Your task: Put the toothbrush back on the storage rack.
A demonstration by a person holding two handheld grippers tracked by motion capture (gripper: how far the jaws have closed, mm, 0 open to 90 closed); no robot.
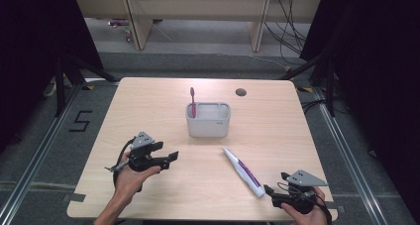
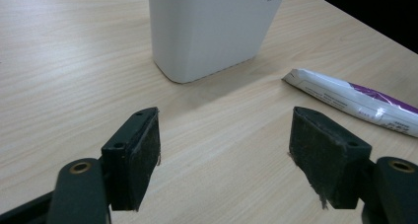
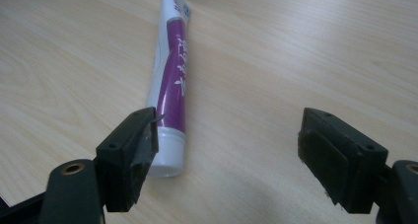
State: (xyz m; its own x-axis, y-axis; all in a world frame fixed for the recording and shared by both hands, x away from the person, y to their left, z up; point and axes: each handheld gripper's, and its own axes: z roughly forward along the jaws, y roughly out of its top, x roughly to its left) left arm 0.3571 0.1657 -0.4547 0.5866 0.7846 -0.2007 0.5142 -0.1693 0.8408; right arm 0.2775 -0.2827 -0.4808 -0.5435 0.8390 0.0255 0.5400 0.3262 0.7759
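Upright, 1 pink toothbrush (image 1: 192, 102) stands inside the white holder (image 1: 208, 126).

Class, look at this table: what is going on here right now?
A person holds a gripper in each hand. The right gripper sits open by the cap end of a toothpaste tube lying flat on the table. The left gripper, also open and empty, points toward a white holder with a pink toothbrush standing in it.
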